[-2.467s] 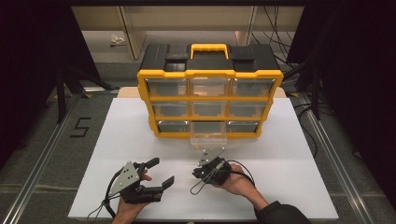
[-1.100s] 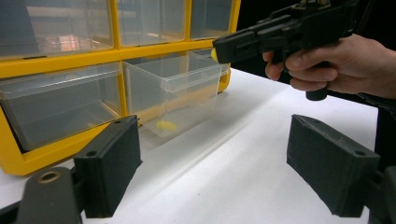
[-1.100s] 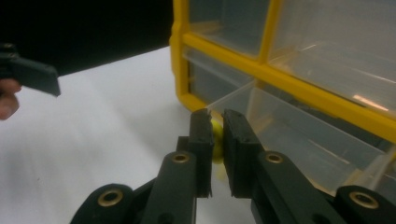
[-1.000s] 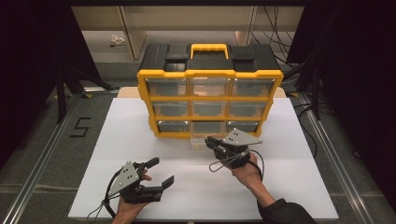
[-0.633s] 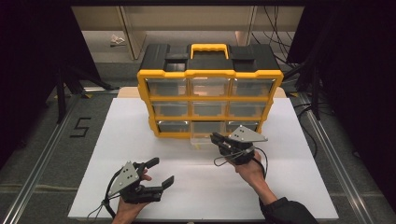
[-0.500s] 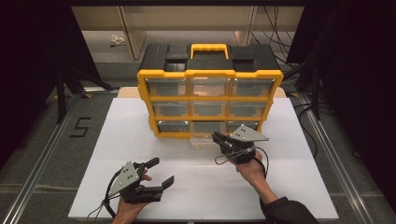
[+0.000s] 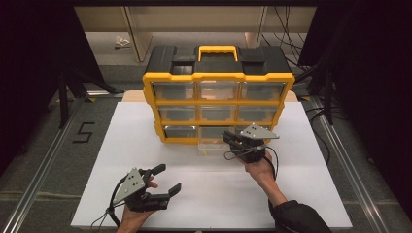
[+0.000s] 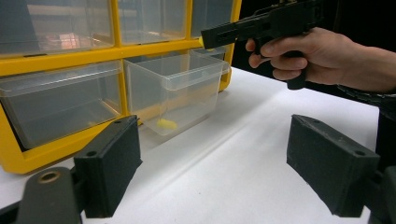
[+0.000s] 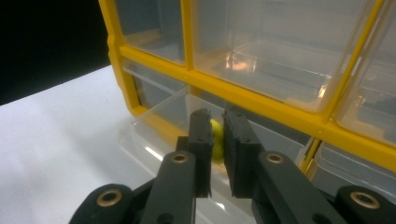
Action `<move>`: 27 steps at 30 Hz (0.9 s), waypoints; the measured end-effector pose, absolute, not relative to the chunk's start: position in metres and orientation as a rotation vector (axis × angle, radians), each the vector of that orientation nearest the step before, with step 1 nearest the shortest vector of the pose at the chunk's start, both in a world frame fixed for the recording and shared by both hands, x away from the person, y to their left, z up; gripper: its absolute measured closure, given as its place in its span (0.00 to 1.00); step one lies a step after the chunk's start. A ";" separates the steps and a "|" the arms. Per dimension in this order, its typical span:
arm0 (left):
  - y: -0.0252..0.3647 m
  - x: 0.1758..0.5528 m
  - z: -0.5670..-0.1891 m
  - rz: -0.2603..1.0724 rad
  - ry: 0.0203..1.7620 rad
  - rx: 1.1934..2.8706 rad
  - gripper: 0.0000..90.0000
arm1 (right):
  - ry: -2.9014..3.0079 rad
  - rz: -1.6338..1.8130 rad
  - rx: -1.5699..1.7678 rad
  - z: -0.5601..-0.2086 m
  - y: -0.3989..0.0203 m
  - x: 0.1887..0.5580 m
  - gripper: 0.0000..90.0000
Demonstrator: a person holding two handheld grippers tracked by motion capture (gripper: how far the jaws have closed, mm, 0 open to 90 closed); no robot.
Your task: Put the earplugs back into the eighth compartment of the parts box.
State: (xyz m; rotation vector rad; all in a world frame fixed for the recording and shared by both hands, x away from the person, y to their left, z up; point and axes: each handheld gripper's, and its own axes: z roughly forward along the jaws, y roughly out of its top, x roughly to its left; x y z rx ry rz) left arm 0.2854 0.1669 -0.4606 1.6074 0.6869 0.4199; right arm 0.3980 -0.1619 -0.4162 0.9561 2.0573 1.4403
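We hold a gripper in each hand at the white bench, with the yellow organizer standing at its far side. Its bottom middle drawer is pulled out toward us and rests partly on the bench.

Our right gripper is up at that drawer, over its open top at the right end. In the right gripper view the jaws stand nearly together, clamped on a small yellow piece that shows between the pads, just above the drawer's clear rim. The organizer's yellow frame and clear upper drawers rise right behind the jaws.

Our left gripper sits low at the near left of the bench, well apart from the organizer, its jaws wide apart with nothing between them. In the left gripper view we look between those jaws across bare bench to the pulled-out drawer, where another small yellow piece lies on the drawer's floor near its front wall. The right hand shows there too, holding its gripper above the drawer's far corner.
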 end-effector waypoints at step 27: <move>0.167 0.285 -0.460 0.420 0.685 1.604 0.19 | 2.140 1.499 0.938 -0.414 -0.152 0.396 0.58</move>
